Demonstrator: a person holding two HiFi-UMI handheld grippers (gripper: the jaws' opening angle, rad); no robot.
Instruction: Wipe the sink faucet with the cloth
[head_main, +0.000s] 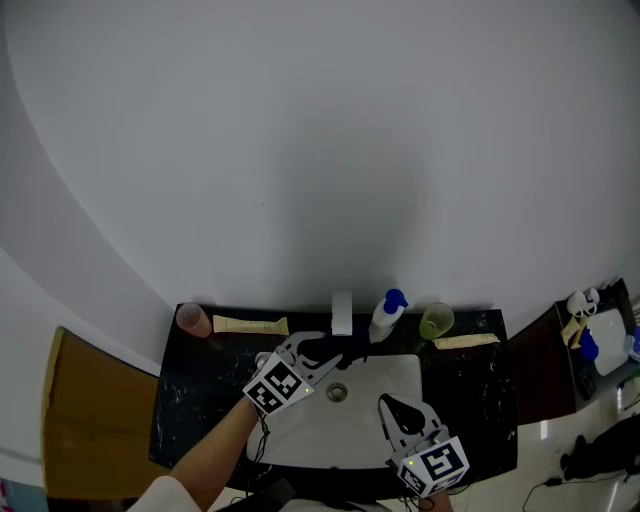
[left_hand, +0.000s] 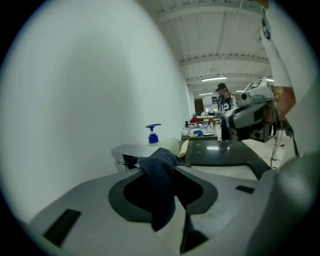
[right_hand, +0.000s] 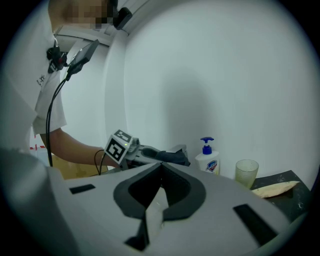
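On the black worktop (head_main: 190, 400), a white sink (head_main: 395, 375) sits below a plain white wall. At the back edge of the sink stands the faucet (head_main: 342, 312), a flat grey piece that reaches forward over the basin.

The left gripper (head_main: 318, 352) is over the left part of the basin, with its marker cube turned up to the head view. Its 2 jaws are clenched on the cloth (head_main: 345, 347), which is dark blue. In the left gripper view the cloth (left_hand: 159, 180) hangs down between the jaws, and its upper end lies against the front end of the faucet (left_hand: 132, 149). The right gripper view shows the same from the side: the cloth (right_hand: 172, 156) sits at the tip of the faucet (right_hand: 181, 148) and seems to touch it.

The right gripper (head_main: 388, 404) is near the front right corner of the sink, well apart from the faucet. In its own view the 2 jaws are pressed together, and nothing is between them.

Just right of the faucet stands a soap bottle (head_main: 385, 315) with a blue pump, and next to it a pale green cup (head_main: 436, 321). A beige packet (head_main: 465, 341) lies right of the cup. On the left side are a pink cup (head_main: 193, 319) and a second beige packet (head_main: 250, 325).
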